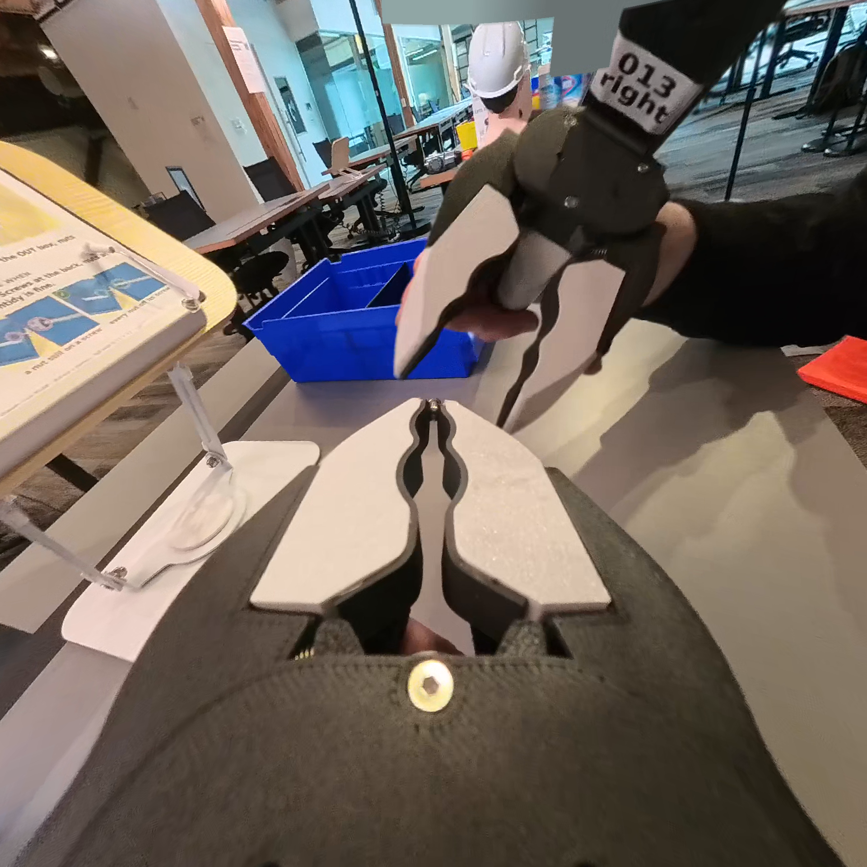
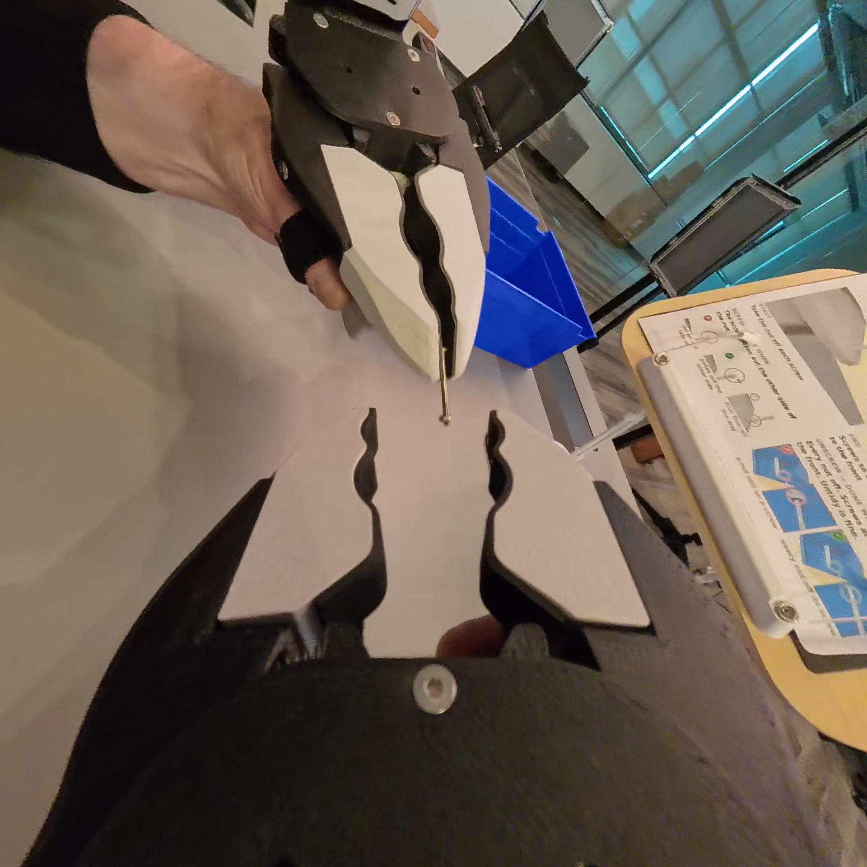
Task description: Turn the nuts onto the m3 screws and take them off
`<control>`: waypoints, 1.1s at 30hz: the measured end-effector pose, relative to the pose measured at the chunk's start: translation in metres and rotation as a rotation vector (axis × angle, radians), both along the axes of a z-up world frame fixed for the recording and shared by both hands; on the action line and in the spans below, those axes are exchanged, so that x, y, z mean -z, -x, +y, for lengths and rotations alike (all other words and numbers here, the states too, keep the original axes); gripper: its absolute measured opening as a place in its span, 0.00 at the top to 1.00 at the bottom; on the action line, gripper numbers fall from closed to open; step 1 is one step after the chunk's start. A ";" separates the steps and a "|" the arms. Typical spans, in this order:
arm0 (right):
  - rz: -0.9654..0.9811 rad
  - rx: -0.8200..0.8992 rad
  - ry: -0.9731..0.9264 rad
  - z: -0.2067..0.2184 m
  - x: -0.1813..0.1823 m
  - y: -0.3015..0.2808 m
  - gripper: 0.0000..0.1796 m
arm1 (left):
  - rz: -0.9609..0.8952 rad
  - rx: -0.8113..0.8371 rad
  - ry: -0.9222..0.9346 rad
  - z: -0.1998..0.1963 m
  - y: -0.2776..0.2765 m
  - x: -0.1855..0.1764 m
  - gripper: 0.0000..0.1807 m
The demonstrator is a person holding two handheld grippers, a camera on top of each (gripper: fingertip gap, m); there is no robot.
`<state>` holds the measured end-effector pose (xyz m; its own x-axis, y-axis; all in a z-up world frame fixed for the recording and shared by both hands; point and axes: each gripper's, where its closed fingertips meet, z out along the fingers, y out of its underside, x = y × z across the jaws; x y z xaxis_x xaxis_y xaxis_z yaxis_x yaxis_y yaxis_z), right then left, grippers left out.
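Wrist views face each other closely above the tabletop (image 1: 703,516); both share the blue bin (image 1: 356,338) and instruction stand (image 2: 750,469).

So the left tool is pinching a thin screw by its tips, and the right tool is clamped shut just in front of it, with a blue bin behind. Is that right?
Nearly. The left tool does pinch the screw, and the blue bin sits behind. But the right tool is not clamped shut: the right wrist view shows its fingers spread wide and empty, with the screw's end between their tips.
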<state>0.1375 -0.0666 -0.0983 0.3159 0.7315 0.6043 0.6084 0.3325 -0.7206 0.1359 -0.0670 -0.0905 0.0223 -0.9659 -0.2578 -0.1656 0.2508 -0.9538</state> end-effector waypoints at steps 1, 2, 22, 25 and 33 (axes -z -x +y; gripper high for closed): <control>-0.018 -0.002 -0.003 0.001 0.004 0.003 0.74 | -0.002 0.008 0.003 -0.002 -0.002 0.000 0.98; -0.037 -0.006 -0.002 0.001 0.008 0.005 0.74 | -0.008 0.008 0.003 -0.003 -0.003 0.000 0.98; 0.093 -0.086 0.078 -0.013 -0.004 0.002 0.84 | -0.079 0.052 0.070 -0.006 -0.001 -0.005 0.98; 0.139 -0.115 0.089 -0.021 -0.018 -0.003 0.84 | -0.097 0.054 0.084 -0.004 0.002 -0.008 0.98; 0.063 -0.068 0.070 -0.010 0.000 0.001 0.85 | -0.100 0.068 0.088 -0.008 -0.003 -0.007 0.98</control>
<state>0.1367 -0.0763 -0.0982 0.3004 0.7919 0.5317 0.5388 0.3191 -0.7796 0.1389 -0.0752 -0.0836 -0.0227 -0.9849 -0.1716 -0.0544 0.1726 -0.9835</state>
